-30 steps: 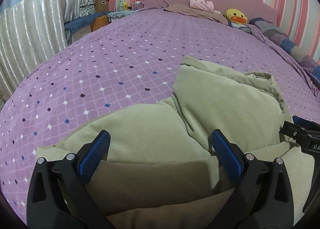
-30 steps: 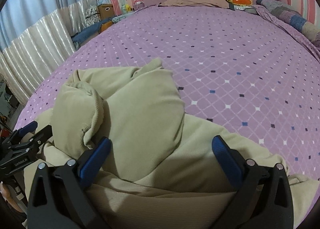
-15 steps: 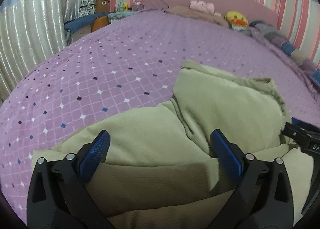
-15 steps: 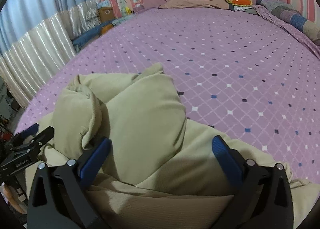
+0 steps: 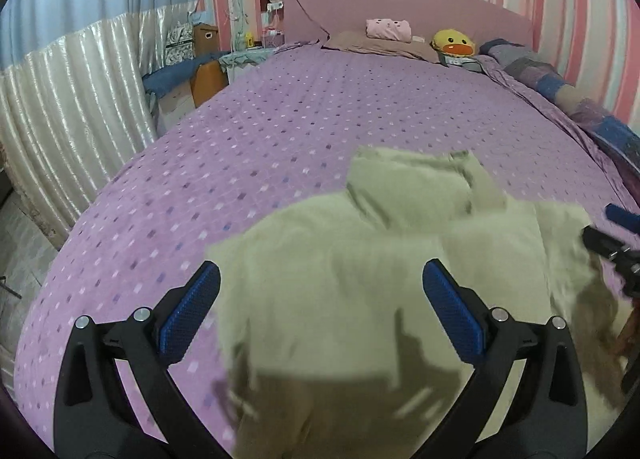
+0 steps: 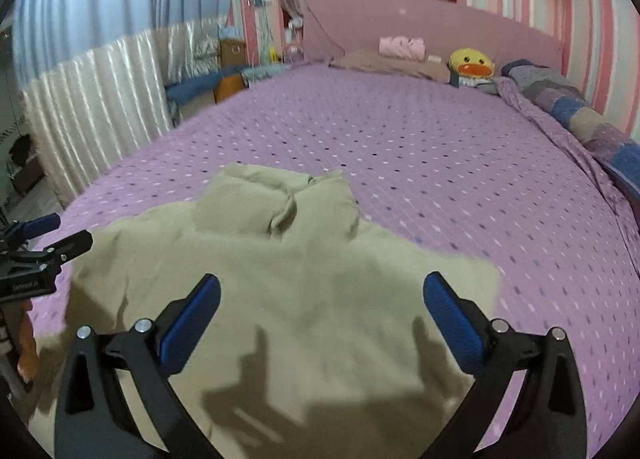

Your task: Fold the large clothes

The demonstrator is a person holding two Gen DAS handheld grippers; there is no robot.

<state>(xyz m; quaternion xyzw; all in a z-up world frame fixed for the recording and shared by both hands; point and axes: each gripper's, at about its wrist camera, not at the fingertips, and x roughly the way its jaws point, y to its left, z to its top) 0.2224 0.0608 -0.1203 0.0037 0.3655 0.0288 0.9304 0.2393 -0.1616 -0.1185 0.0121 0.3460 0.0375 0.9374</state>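
A large olive-beige garment point(image 5: 380, 279) lies partly folded on the purple dotted bedspread point(image 5: 280, 147), with a doubled-over part at its far end point(image 5: 408, 187). It also shows in the right wrist view point(image 6: 300, 279). My left gripper point(image 5: 320, 311) is open and empty, raised above the garment's near left part. My right gripper point(image 6: 320, 315) is open and empty, raised above the garment's near right part. Each gripper shows at the edge of the other's view, the right one point(image 5: 616, 247) and the left one point(image 6: 36, 255).
Pillows point(image 5: 380, 45), a pink folded cloth point(image 5: 388, 27) and a yellow duck plush point(image 5: 454, 43) sit by the pink headboard. A patchwork blanket point(image 5: 560, 87) runs along the right edge. Curtains point(image 5: 80, 99) and boxes point(image 5: 204, 71) stand left of the bed.
Both grippers have lifted up and back from the garment, jaws still open. The garment now lies flatter and looks smaller in both views; the picture is blurred by motion.
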